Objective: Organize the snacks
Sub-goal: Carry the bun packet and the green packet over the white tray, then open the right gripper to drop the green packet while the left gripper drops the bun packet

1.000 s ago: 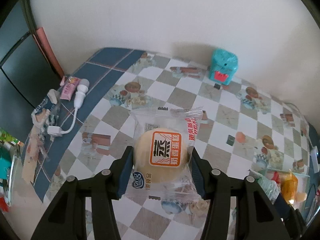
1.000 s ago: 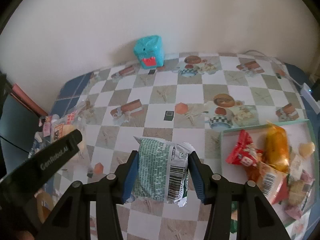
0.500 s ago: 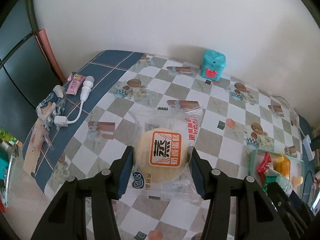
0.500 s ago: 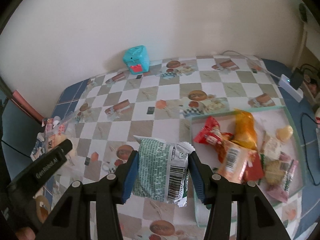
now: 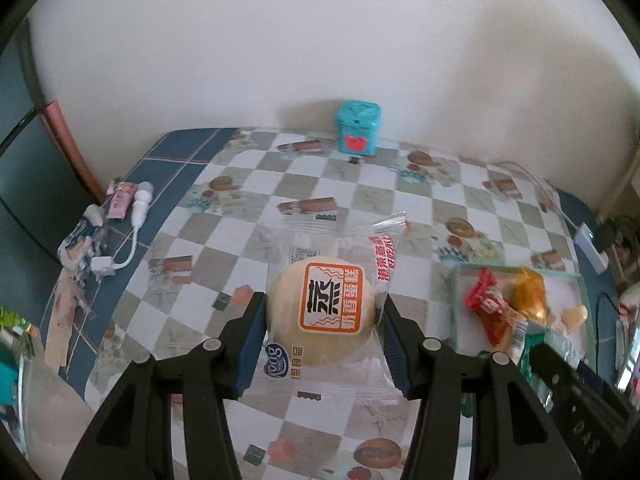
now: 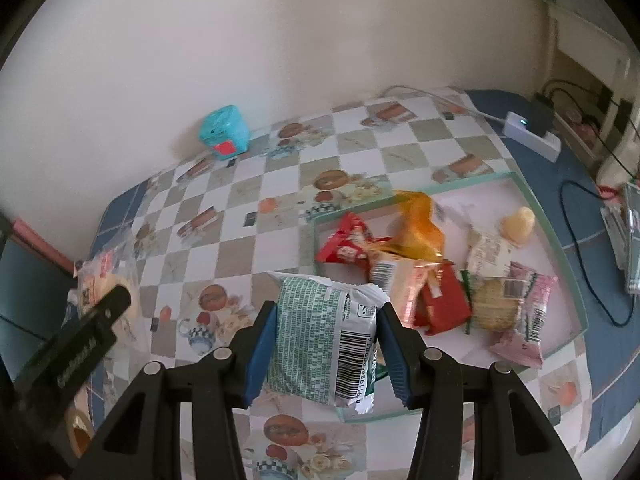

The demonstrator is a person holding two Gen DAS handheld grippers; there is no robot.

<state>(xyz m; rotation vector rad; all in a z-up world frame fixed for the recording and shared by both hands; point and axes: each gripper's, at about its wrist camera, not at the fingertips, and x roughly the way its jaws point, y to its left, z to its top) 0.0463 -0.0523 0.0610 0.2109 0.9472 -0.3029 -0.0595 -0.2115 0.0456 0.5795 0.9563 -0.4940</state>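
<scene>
Clear-wrapped bun: round pale steamed cake in clear plastic wrapper point(image 5: 322, 312), clamped across its middle by left gripper point(image 5: 322, 344), aloft over checked tablecloth point(image 5: 360, 200).
Green packet: green-and-white foil snack packet point(image 6: 326, 336), pinched by right gripper point(image 6: 326, 350) at edge of shallow green-rimmed tray point(image 6: 560, 248).
Handling: both likely light, soft, crushable; film probably slippery, so hold the body, not the seams.
Axis: packet's long side runs away from camera; bun's label upright.

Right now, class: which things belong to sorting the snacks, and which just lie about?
Part of the job:
- steamed cake in left claw
- green packet in right claw
- tray
- red packet

Lying about:
- teal box
- power strip
- white cable
</scene>
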